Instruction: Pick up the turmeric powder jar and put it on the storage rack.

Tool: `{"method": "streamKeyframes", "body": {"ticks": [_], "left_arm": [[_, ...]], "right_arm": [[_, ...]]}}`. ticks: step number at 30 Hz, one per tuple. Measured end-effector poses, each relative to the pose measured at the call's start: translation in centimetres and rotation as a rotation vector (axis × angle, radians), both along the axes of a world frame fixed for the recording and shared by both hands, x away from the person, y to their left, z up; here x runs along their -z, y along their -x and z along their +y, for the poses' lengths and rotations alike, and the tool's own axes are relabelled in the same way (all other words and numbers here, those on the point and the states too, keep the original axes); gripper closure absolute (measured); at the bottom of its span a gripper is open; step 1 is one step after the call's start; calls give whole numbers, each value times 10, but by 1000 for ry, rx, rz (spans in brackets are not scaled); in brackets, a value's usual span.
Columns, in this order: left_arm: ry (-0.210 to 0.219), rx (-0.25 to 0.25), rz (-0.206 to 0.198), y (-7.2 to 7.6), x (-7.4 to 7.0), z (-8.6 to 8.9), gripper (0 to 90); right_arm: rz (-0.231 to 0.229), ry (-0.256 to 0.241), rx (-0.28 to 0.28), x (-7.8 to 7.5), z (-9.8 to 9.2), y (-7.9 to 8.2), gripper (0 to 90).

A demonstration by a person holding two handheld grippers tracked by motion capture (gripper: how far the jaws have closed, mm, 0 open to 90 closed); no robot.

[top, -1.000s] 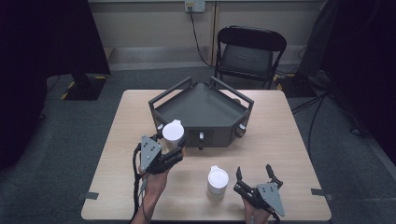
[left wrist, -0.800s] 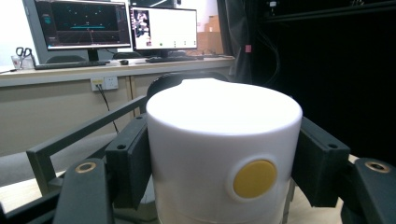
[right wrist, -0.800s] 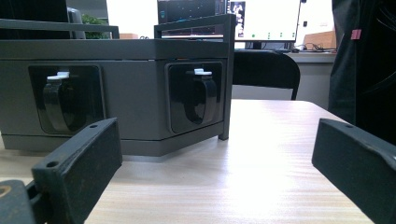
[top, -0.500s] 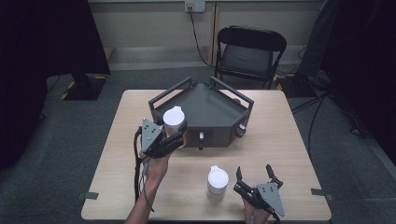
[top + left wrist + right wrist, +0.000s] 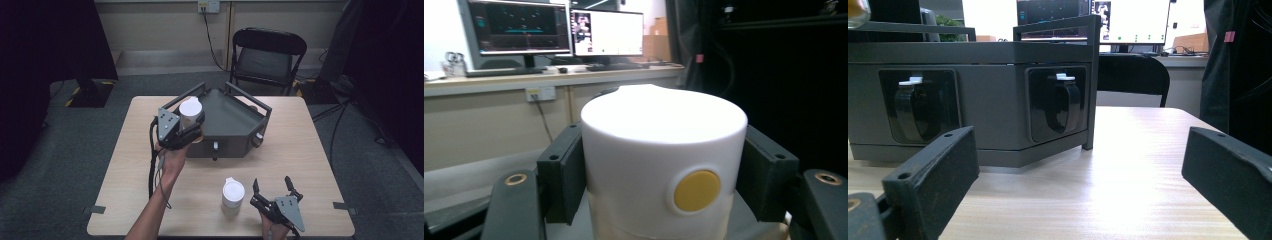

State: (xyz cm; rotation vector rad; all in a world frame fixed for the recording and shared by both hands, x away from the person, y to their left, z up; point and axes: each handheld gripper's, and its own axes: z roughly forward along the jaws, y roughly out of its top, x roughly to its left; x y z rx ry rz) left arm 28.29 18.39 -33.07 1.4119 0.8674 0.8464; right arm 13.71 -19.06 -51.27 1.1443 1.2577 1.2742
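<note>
My left gripper [image 5: 192, 126] is shut on a white lidded cup [image 5: 190, 111], held in the air above the left front corner of the dark grey tray [image 5: 235, 135]. In the left gripper view the cup [image 5: 664, 165] stands upright between the jaws and shows a yellow dot on its side. A second white cup [image 5: 233, 195] stands on the table near the front edge. My right gripper [image 5: 273, 186] rests open just to the right of that cup, with nothing between its fingers [image 5: 930, 180]. The right gripper view faces the tray's front wall [image 5: 993, 107] with two black latches.
The wooden table [image 5: 310, 165] has bare surface on the left and right of the tray. A black folding chair [image 5: 267, 57] stands behind the table. Cables run along the floor on the right. Monitors sit on a bench in the gripper views.
My left gripper has carried its white cup up and away from me, from in front of the tray to above its left front corner. The right gripper and the second cup have stayed put.
</note>
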Motion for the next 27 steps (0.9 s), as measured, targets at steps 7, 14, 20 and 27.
{"method": "streamKeyframes", "body": {"ticks": [7, 14, 20, 27], "left_arm": [[-16, -9, 23, -24, -10, -5, 307], [-34, -37, 46, -46, -5, -13, 307], [-39, -46, 59, -52, 1, -17, 307], [-35, -52, 89, -54, 4, -19, 307]], "right_arm": [[0, 0, -1, 0, 0, 0, 4], [-1, 0, 1, 0, 0, 0, 4], [-1, 0, 0, 0, 0, 0, 4], [-1, 1, -3, 0, -1, 0, 4]]}}
